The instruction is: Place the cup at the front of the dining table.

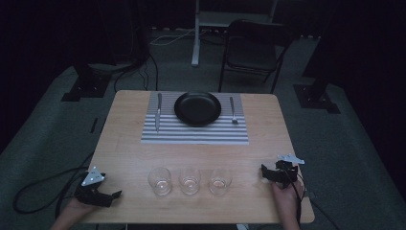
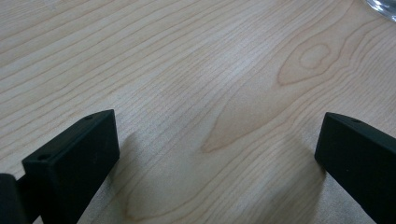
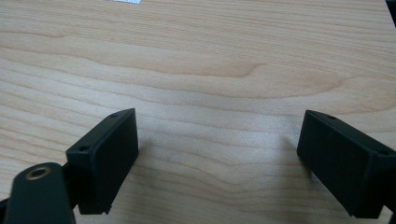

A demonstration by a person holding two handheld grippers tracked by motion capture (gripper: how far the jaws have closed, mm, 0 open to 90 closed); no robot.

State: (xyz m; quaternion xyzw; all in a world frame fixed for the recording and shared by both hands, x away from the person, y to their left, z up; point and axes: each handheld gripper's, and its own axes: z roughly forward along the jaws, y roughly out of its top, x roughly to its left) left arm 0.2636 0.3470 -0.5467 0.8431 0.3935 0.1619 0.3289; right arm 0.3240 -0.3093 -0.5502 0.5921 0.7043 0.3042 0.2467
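Note:
Three clear glasses stand in a row near the table's front edge: left (image 1: 160, 181), middle (image 1: 189, 180), right (image 1: 220, 180). Farther back, a grey striped placemat (image 1: 195, 133) carries a black plate (image 1: 197, 108), with a knife (image 1: 158, 111) to its left and a fork (image 1: 233, 111) to its right. My left gripper (image 1: 115, 195) rests at the front left corner, open and empty, with bare wood between its jaws (image 2: 217, 126). At the front right my right gripper (image 1: 266, 171) is also open over bare wood (image 3: 217, 123).
The wooden table (image 1: 124, 143) stands on grey carpet. A dark folding chair (image 1: 253, 50) and a white stand leg (image 1: 195, 33) are behind it. Cables trail from both grippers. A glass rim (image 2: 384, 7) shows at the top right of the left gripper view.

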